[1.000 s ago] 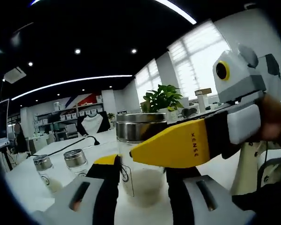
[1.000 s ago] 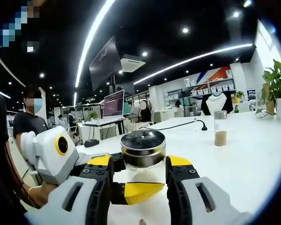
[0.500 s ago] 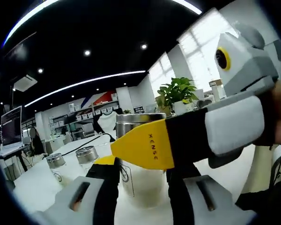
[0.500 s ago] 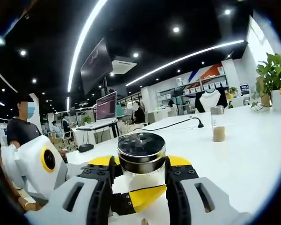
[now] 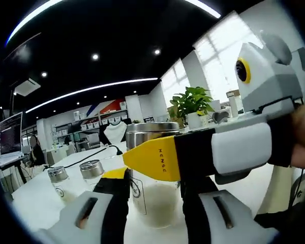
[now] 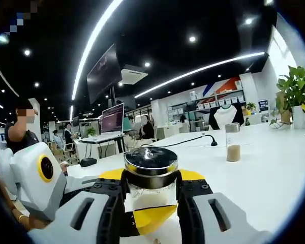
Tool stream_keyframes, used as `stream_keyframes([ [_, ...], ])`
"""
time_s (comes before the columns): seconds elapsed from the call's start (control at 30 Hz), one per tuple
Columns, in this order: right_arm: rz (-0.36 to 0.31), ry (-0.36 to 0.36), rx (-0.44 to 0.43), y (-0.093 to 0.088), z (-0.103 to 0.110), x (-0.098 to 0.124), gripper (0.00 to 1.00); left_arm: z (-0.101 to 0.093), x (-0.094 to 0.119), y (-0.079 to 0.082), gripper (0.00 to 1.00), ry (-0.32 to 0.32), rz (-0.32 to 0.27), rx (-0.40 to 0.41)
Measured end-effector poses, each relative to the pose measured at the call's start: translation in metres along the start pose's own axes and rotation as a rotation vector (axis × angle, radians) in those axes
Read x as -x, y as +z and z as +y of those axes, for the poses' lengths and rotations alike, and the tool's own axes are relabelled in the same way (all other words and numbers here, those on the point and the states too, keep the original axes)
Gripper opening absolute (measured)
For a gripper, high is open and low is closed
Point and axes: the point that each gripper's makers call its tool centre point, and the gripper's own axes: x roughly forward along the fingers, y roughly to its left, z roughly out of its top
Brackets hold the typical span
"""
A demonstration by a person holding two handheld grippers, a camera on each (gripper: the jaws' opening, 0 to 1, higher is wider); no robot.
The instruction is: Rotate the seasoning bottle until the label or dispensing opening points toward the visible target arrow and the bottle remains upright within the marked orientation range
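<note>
We find the seasoning bottle (image 6: 150, 175) upright on the white desk (image 6: 264, 173), held at both sides between the jaws of the right gripper (image 6: 150, 201). The left gripper (image 5: 153, 213) has its jaws closed against the same bottle. Two smaller shakers (image 5: 76, 175) stand apart on the desk.

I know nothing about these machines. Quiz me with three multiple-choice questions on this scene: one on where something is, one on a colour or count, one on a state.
1. The potted plant stands:
A. by the window
B. under the table
C. on a chair

2. Small shakers left of the seasoning bottle in the left gripper view:
A. none
B. two
C. five

3. The seasoning bottle is:
A. on its side
B. upside down
C. upright

Key: 1 A, bright panes behind it. 2 B, two metal-capped jars. 3 C, the lid is on top, between the right gripper jaws.
</note>
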Motion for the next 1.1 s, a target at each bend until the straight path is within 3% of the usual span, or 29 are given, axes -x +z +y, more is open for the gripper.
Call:
stream_keyframes([
  [0.13, -0.009, 0.030, 0.007, 0.000, 0.001, 0.003, 0.36, -0.003, 0.001, 0.002, 0.41, -0.053, -0.009, 0.056],
  [0.3, -0.039, 0.101, -0.050, 0.002, 0.005, 0.007, 0.35, -0.006, 0.005, 0.006, 0.41, -0.107, -0.021, 0.050],
  [0.67, -0.074, 0.213, -0.043, 0.010, 0.014, 0.015, 0.35, -0.011, 0.009, 0.008, 0.42, -0.282, -0.039, 0.199],
  [0.9, -0.083, 0.249, -0.040, 0.012, 0.016, 0.016, 0.35, -0.013, 0.013, 0.003, 0.45, -0.378, -0.017, 0.199],
  [1.03, -0.084, 0.269, -0.030, 0.013, 0.018, 0.018, 0.35, -0.018, 0.016, 0.003, 0.46, -0.472, -0.001, 0.243],
  [1.1, -0.079, 0.303, -0.020, 0.014, 0.023, 0.021, 0.35, -0.029, 0.023, 0.008, 0.47, -0.578, 0.000, 0.288],
])
